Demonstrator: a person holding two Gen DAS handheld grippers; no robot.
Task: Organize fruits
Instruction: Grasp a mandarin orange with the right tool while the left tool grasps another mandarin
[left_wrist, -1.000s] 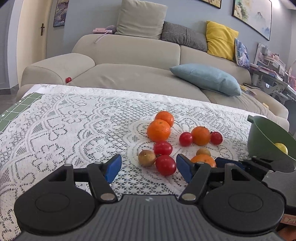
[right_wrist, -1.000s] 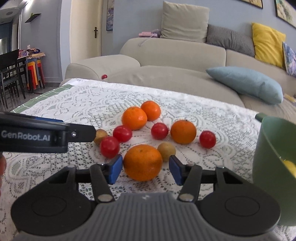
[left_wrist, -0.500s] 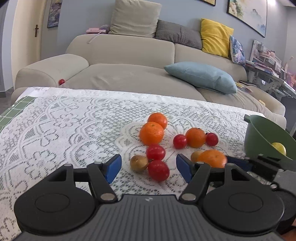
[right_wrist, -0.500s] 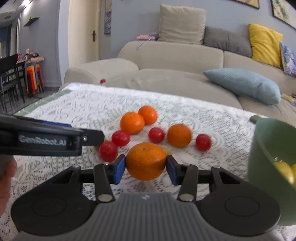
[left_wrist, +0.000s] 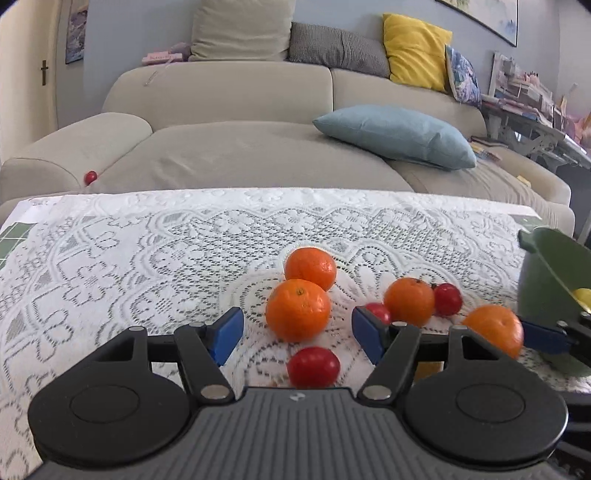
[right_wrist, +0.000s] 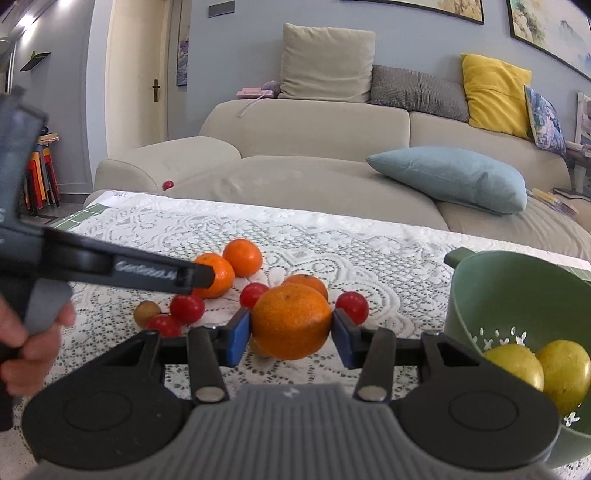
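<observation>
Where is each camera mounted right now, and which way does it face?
Left wrist: on the left tool, open, facing loose oranges on the white lace tablecloth.
Right wrist: on the right tool, gripping a large orange; a hand shows left.
Shared: beige sofa, green plastic colander, that orange.

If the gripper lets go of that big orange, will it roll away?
Probably a little. The orange is round, so once free of the right gripper it would likely roll. The bumpy lace tablecloth may slow it, and its firm-looking peel probably won't squash.
</observation>
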